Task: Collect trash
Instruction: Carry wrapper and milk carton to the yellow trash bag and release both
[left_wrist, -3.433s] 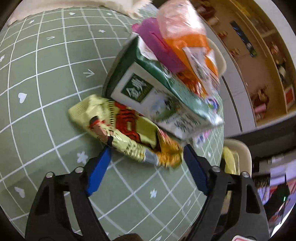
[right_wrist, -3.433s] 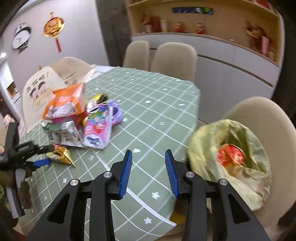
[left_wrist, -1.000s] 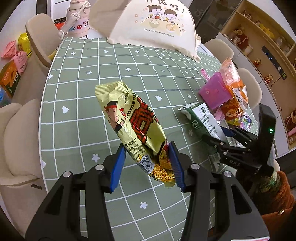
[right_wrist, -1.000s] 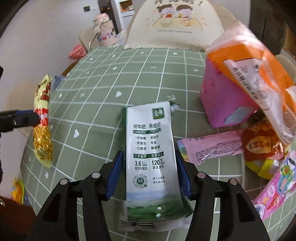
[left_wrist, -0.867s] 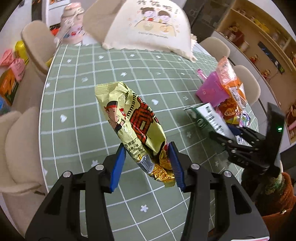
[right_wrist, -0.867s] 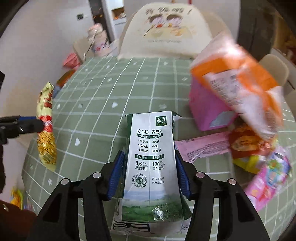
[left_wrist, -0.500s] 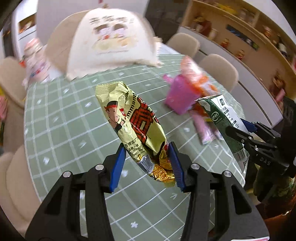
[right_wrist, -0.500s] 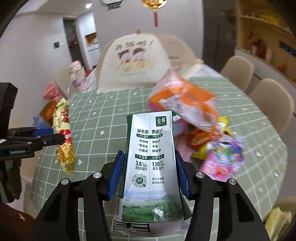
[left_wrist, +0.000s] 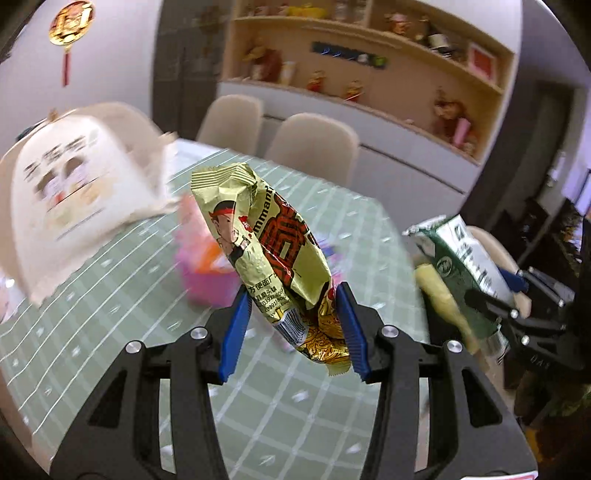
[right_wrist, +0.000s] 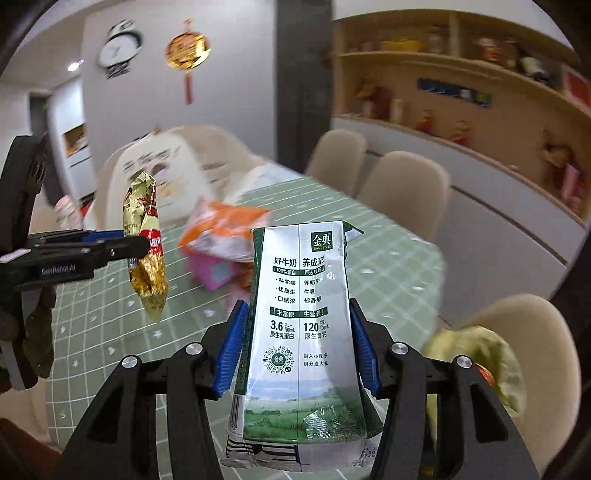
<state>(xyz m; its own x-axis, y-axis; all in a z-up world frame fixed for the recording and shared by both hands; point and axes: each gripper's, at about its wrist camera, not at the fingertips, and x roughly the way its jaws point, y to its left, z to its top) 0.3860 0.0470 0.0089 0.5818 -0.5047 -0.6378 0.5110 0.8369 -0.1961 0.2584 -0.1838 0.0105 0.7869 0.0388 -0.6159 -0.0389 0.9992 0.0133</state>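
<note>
My left gripper (left_wrist: 293, 328) is shut on a yellow and red noodle packet (left_wrist: 266, 236), held upright in the air above the green checked table (left_wrist: 110, 332). The same packet (right_wrist: 146, 243) hangs at the left of the right wrist view, in the left gripper (right_wrist: 136, 245). My right gripper (right_wrist: 297, 347) is shut on a green and white milk carton (right_wrist: 301, 306), also lifted clear of the table. The carton (left_wrist: 469, 258) shows at the right of the left wrist view. A yellow trash bag (right_wrist: 476, 354) with something red inside sits on a chair at the lower right.
A heap of wrappers, orange (right_wrist: 225, 229) and pink (right_wrist: 212, 271), lies mid-table. A cream chair cover with a cartoon print (left_wrist: 66, 199) stands at the table's far left. Beige chairs (right_wrist: 402, 192) ring the table, with a shelf wall (right_wrist: 461, 92) behind.
Both grippers have risen and swung round with packet and carton in them. The view has turned from the table top towards the chairs, the shelves and the trash bag.
</note>
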